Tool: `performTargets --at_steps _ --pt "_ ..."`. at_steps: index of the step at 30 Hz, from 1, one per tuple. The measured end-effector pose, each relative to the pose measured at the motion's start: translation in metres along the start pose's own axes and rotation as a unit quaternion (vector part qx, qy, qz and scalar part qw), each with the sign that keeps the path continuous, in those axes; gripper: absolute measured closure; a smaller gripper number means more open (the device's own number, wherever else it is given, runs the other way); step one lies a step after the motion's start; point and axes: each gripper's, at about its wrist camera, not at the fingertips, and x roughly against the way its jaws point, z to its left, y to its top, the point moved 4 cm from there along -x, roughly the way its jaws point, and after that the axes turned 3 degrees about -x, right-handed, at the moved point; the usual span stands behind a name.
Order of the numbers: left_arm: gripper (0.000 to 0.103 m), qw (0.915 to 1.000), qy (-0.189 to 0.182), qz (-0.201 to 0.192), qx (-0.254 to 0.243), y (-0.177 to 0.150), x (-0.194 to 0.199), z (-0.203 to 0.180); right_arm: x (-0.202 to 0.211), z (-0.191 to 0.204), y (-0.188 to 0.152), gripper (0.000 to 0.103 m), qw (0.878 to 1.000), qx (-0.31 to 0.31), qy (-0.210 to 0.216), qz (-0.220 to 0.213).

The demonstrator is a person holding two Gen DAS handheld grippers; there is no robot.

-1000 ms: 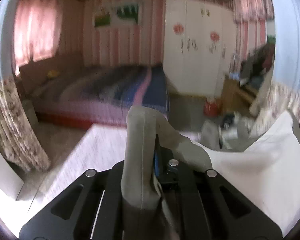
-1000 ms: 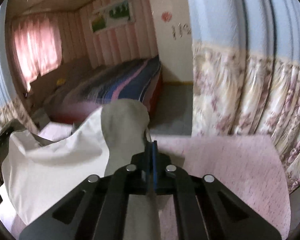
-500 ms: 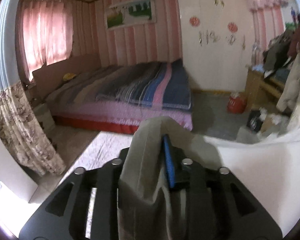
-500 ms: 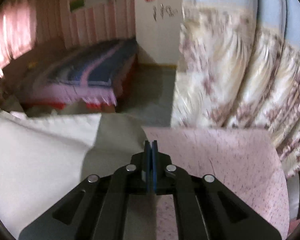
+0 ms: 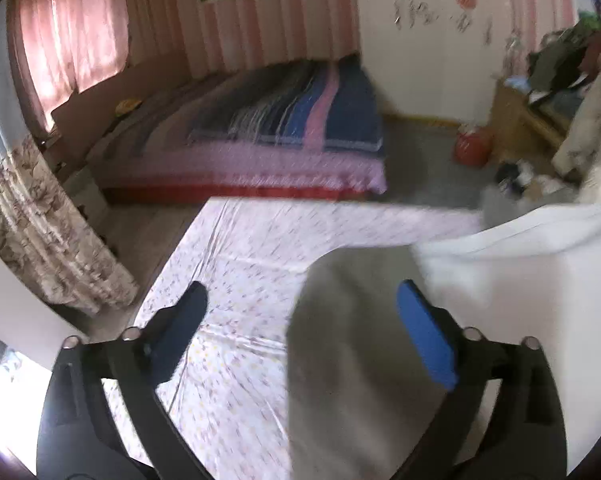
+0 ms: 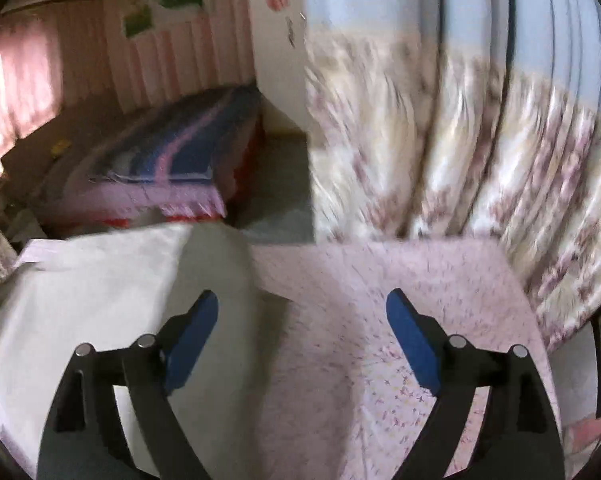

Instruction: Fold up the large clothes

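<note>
A large garment, white with grey sleeve panels, lies on a pink flowered sheet (image 5: 236, 320). In the left wrist view its grey part (image 5: 352, 344) lies between my fingers and its white body (image 5: 520, 272) spreads to the right. My left gripper (image 5: 300, 300) is open and holds nothing. In the right wrist view the white body (image 6: 92, 288) lies at the left with a grey part (image 6: 220, 272) beside it. My right gripper (image 6: 302, 304) is open, above the grey edge and the sheet (image 6: 380, 280).
A bed with a striped blanket (image 5: 284, 120) stands beyond the sheet. Flowered curtains hang at the left (image 5: 40, 240) and at the right (image 6: 460, 160). A wooden desk with clutter (image 5: 540, 92) and a red object (image 5: 472, 146) stand at the far right.
Both grippers were shut on the garment's grey corners and held them up. They lowered the cloth onto the sheet and opened, letting go of it.
</note>
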Motion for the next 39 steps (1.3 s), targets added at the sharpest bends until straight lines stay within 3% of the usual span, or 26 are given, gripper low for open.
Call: performTargets --at_steps 3,6,8,13,16,19,27,29,33,35,39 --pt "0.003 0.9991 -0.028 -0.032 -0.008 0.002 0.046 -0.032 0.027 0.036 -0.005 0.008 0.999 0.002 0.04 -0.016" --pt "0.003 0.9969 -0.051 -0.06 0.006 -0.01 0.078 -0.066 0.032 0.067 -0.022 0.008 0.997 0.014 0.068 -0.013" --pt "0.003 0.997 -0.049 -0.06 0.01 -0.024 0.08 -0.082 0.029 0.087 -0.043 0.008 0.997 0.025 0.07 -0.003" --pt "0.003 0.9949 -0.087 -0.05 0.014 -0.062 0.074 -0.117 0.004 0.107 -0.092 0.008 0.995 0.076 0.048 0.032" --pt "0.003 0.9986 -0.045 -0.014 -0.026 -0.085 0.043 -0.135 -0.022 0.103 -0.113 0.004 0.993 0.1 0.016 0.06" --pt "0.008 0.9986 -0.038 0.034 -0.014 -0.099 0.017 -0.128 -0.031 0.103 -0.123 0.002 0.99 0.132 -0.007 0.058" --pt "0.006 0.9963 0.003 0.071 -0.048 -0.104 -0.006 -0.137 -0.04 0.094 -0.117 0.001 0.989 0.127 0.002 0.079" --pt "0.006 0.9963 0.004 0.071 -0.047 -0.103 -0.007 -0.137 -0.033 0.09 -0.113 0.002 0.99 0.118 0.006 0.08" --pt "0.009 0.9976 -0.058 0.037 -0.013 -0.097 0.021 -0.132 0.003 0.07 -0.104 0.002 0.994 0.106 -0.007 0.027" --pt "0.009 0.9974 -0.069 0.022 -0.007 -0.096 0.038 -0.133 0.018 0.048 -0.096 0.002 0.997 0.073 -0.004 0.013" --pt "0.007 0.9963 -0.083 -0.016 -0.016 -0.086 0.073 -0.15 0.024 0.006 -0.08 0.002 0.999 0.023 0.023 0.031"
